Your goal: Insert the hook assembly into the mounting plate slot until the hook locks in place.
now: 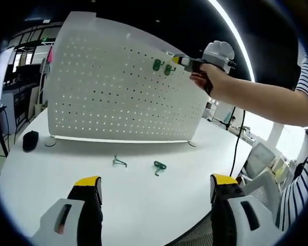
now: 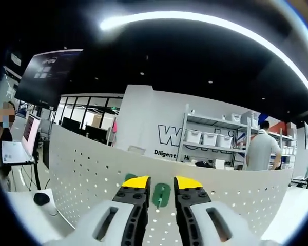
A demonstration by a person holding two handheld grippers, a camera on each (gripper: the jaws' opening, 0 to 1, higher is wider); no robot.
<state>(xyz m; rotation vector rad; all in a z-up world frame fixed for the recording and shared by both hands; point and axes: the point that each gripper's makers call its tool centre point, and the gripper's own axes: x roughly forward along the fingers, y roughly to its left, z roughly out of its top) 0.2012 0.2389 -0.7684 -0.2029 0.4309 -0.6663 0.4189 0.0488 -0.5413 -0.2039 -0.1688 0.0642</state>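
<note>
Ahead of the left gripper (image 1: 156, 192), whose yellow-tipped jaws stand wide apart with nothing between them, the white round-edged bench (image 1: 66, 174) carries two loose parts: a thin green wire hook (image 1: 119, 162) just left of the jaws' midline and a green plastic hook assembly (image 1: 159, 166) slightly right of it, both lying flat and untouched. Beyond them the white perforated mounting plate (image 1: 113, 87) stands upright on the bench, and near its upper right two green hook assemblies (image 1: 162, 67) already sit against its face, side by side. The right gripper (image 1: 180, 61) comes in from the right of that view, held in a person's hand (image 1: 208, 82), its tips at the right-hand one of the pair. In the right gripper view that gripper's (image 2: 160, 188) jaws are parted only narrowly, and a green hook piece (image 2: 161, 195) shows in the gap between them, against the plate (image 2: 92, 174); whether the jaws are clamping it or merely framing it I cannot tell. Its long axis runs up and down in that view, flat against the plate's face, and which way its prong points is hidden. I judge the insertion to be at or near seating on this hook, locking unconfirmed, with the bench pieces possibly left.
</note>
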